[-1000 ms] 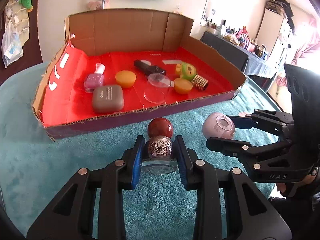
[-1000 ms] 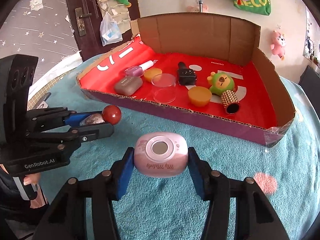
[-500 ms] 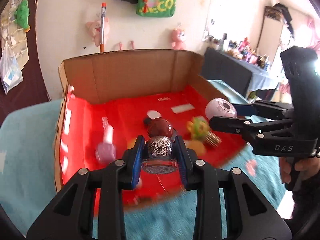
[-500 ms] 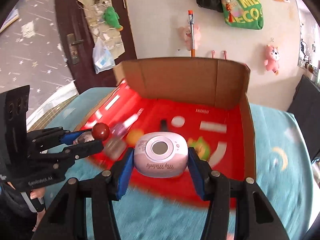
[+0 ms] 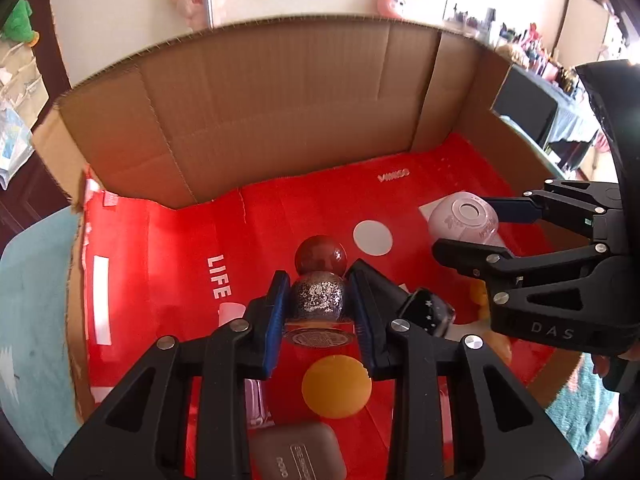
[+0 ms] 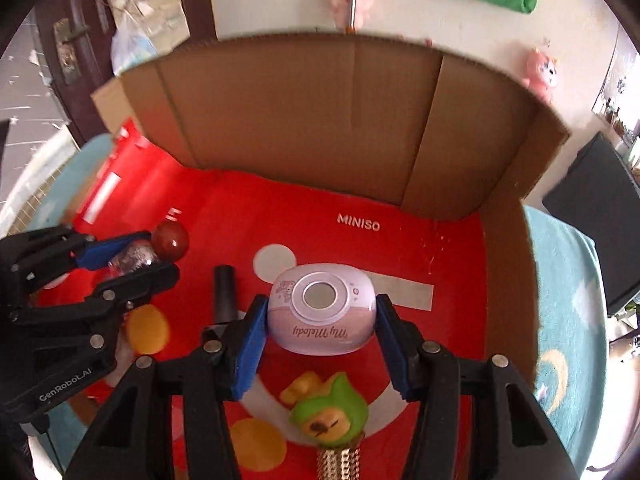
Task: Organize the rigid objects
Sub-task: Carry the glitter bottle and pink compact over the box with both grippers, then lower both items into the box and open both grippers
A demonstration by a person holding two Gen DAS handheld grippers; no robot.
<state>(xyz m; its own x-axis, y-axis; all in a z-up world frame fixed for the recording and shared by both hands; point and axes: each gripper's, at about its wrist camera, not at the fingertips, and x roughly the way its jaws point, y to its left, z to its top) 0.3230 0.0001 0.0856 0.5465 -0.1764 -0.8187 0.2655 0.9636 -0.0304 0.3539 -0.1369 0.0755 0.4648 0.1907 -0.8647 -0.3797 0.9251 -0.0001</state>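
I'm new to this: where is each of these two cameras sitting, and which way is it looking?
Left wrist view: sits on the left gripper, looking forward and down into the cardboard box; its own fingers clamp a glitter bottle, and the right gripper enters from the right.
Right wrist view: sits on the right gripper, facing the same way; its fingers clamp a pink case, and the left gripper shows at left.
Shared: the box's red floor, both grippers and both held things.

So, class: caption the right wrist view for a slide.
Right gripper carries a pink case over the red-lined box.
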